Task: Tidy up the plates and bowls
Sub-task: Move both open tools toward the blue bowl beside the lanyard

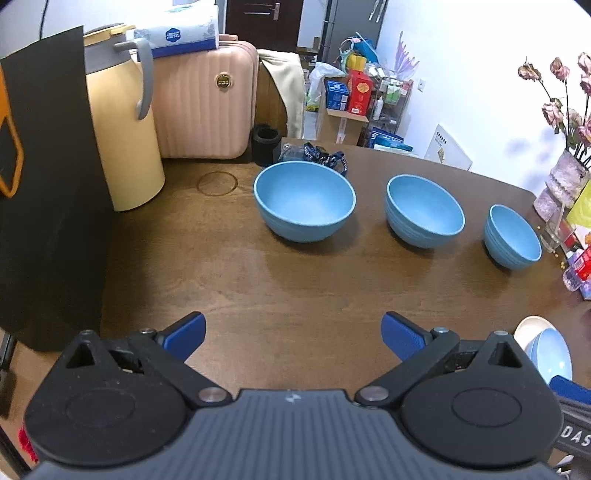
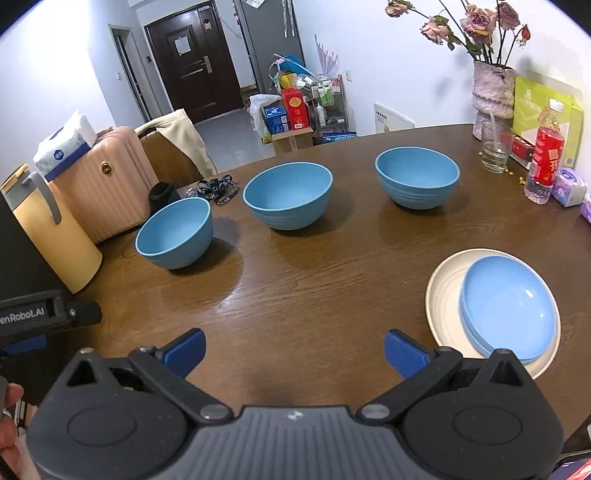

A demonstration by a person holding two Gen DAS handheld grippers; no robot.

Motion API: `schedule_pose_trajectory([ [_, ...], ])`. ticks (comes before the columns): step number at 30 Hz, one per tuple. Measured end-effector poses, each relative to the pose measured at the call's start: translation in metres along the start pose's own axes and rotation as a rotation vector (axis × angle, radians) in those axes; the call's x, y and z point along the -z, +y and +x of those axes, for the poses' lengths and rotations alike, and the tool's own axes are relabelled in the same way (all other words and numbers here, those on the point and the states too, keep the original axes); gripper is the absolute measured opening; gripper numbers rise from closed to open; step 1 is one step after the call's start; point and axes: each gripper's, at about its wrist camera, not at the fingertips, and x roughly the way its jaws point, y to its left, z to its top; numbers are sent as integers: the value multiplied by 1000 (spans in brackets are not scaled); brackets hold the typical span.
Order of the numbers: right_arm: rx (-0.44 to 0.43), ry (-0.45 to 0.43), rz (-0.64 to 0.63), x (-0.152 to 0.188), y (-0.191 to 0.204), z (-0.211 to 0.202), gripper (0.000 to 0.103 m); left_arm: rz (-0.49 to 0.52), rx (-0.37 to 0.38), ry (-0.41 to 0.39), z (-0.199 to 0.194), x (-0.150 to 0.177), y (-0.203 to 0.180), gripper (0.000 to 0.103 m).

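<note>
Right wrist view, lower left edge: "enRobot.AI" in white on the black body of the left gripper (image 2: 44, 314), start of the word cut off. Left wrist view, lower right corner: "DAS" on a grey strap (image 1: 574, 437), cut by the frame. Tissue pack (image 1: 177, 31), upper left: blue round logo, characters unreadable.

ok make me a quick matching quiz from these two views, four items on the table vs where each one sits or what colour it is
Items:
1. small blue plate
2. tissue pack
3. glass cup
4. thermos jug

Descriptions:
A. on top of the pink suitcase
B. pale yellow with a grey handle
C. resting on the cream plate
D. clear, beside the flower vase

Pairs: 1-C, 2-A, 3-D, 4-B
</note>
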Motion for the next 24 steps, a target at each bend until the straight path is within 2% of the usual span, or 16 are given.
schedule_pose_trajectory([
  [10,13,14,-6,-22,32,24,103,20,31,-15,18,-36,9,103],
  [18,30,28,-13,-36,55,44,103,19,36,7,37,-60,19,103],
  [24,40,40,-17,-51,70,60,103,8,5,17,50,-81,28,103],
])
